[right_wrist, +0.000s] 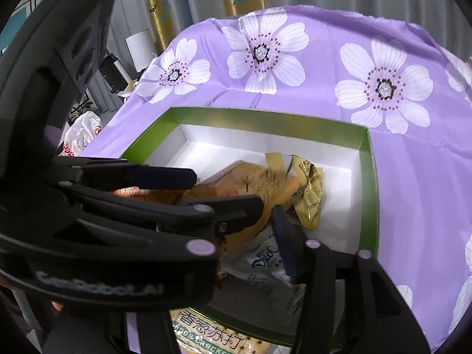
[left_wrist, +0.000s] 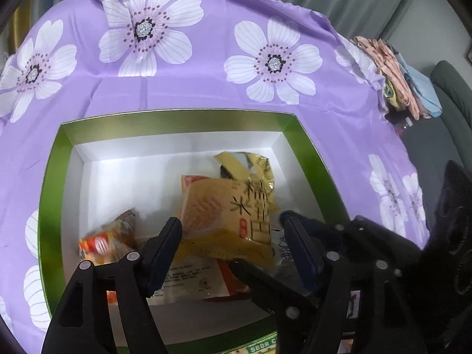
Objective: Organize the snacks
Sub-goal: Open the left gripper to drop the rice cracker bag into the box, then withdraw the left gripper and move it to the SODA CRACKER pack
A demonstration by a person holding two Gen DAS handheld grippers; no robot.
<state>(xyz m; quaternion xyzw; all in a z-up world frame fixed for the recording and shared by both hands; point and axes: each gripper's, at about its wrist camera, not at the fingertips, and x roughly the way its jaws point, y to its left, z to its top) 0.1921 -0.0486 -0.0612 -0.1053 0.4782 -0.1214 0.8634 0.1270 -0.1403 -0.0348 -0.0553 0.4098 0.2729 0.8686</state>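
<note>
Purple flowered desk [left_wrist: 183, 94], green box [left_wrist: 53, 177] centred; yellow snack packet [left_wrist: 224, 215] lying lengthwise just ahead, between half-open left hand-held gripper [left_wrist: 231, 227] pads, ungripped; right hand-held gripper [right_wrist: 267, 206] half-open alongside, empty.

Open green-rimmed box [left_wrist: 53, 177] with white inside holds piled snacks: big yellow bread pack [left_wrist: 227, 218] tilted on top, gold-wrapped pack [left_wrist: 250, 162] behind it, orange-red packet [left_wrist: 100, 244] at left, white Diyo packet [right_wrist: 265, 262] underneath.
</note>
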